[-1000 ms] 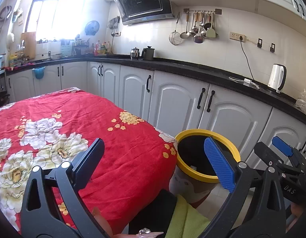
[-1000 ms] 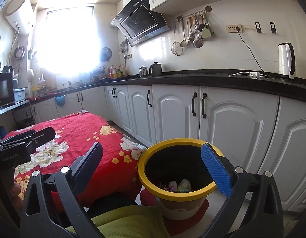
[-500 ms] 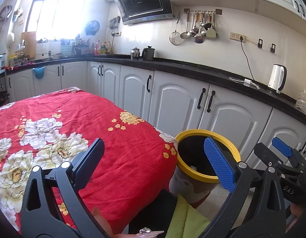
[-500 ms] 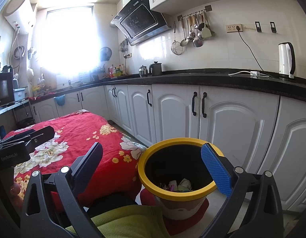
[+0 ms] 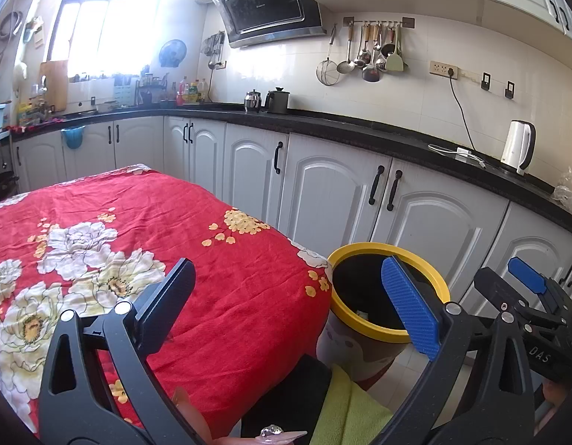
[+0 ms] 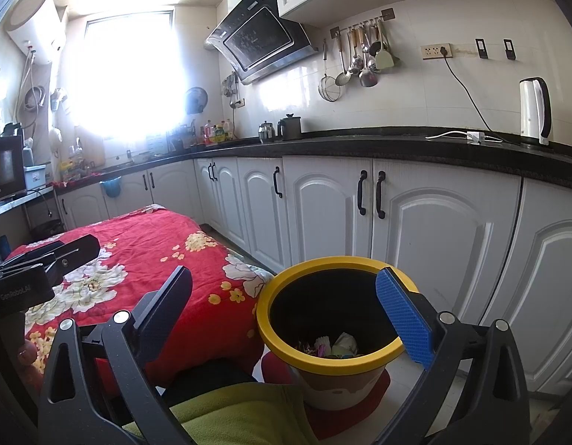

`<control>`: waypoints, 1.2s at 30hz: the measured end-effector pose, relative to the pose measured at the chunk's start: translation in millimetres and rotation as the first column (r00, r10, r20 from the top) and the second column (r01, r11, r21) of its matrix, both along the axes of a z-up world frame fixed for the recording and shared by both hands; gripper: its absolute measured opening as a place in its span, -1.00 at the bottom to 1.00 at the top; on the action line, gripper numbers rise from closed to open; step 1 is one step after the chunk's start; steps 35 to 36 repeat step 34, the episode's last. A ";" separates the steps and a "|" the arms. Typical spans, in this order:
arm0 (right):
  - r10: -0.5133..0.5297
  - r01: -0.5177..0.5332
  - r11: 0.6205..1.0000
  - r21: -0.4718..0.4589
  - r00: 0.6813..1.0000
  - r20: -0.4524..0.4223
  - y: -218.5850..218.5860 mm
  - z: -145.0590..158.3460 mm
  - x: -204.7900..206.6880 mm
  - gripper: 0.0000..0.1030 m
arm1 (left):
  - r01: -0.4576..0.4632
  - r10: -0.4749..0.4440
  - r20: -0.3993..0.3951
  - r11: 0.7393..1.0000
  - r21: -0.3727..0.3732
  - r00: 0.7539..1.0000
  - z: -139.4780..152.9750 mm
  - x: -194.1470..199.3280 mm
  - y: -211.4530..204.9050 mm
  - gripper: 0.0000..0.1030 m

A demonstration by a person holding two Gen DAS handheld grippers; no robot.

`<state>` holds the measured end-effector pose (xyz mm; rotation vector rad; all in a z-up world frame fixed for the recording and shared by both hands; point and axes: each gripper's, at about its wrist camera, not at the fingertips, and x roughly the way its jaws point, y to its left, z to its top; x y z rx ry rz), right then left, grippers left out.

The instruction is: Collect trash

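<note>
Almost nothing has changed across the second. In the right wrist view, the left gripper (image 6: 59, 256) sits marginally higher against the red tablecloth (image 6: 145, 244) than before. Both views are otherwise identical.

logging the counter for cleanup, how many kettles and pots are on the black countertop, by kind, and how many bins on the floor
white electric kettle: 1
small metal teapot: 1
dark pot with lid: 1
yellow-rimmed bin: 1
total: 4
</note>
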<state>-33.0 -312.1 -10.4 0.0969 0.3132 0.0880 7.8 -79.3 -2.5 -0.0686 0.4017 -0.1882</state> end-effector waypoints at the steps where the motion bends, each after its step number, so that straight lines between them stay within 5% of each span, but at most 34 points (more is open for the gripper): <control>1: 0.000 0.000 1.000 0.000 1.000 -0.001 0.1 0.1 -0.1 0.88 | 0.000 0.000 0.000 1.000 -0.001 1.000 0.3 -0.3 0.2 0.79; 21: 0.000 -0.001 1.000 -0.018 0.999 -0.037 5.4 -3.8 2.9 0.88 | 0.024 -0.024 -0.009 1.000 0.014 1.000 1.0 4.4 -1.6 0.79; 27: 0.102 -0.103 0.995 -0.010 0.991 -0.083 37.4 1.0 29.4 0.88 | -0.063 0.052 -0.147 0.995 -0.073 0.988 2.8 20.0 51.8 0.79; 29: 0.225 -0.223 0.974 0.033 0.965 -0.137 83.7 9.4 53.1 0.88 | -0.176 0.163 -0.197 0.983 -0.054 0.967 0.9 20.7 105.1 0.79; 31: 0.386 -0.383 0.922 0.055 0.899 -0.209 150.8 12.4 73.9 0.88 | -0.328 0.321 -0.199 0.945 -0.001 0.926 -0.6 13.5 164.9 0.79; 32: 0.472 -0.470 0.880 0.071 0.847 -0.246 192.2 12.2 81.1 0.88 | -0.423 0.419 -0.205 0.906 0.027 0.885 -2.2 8.9 196.6 0.79; 34: 0.620 -0.626 0.774 0.088 0.723 -0.305 275.5 9.5 85.7 0.88 | -0.616 0.606 -0.249 0.786 0.043 0.755 -6.6 -3.9 273.9 0.79; 36: 0.620 -0.626 0.774 0.088 0.723 -0.305 275.5 9.5 85.7 0.88 | -0.616 0.606 -0.249 0.786 0.043 0.755 -6.6 -3.9 273.9 0.79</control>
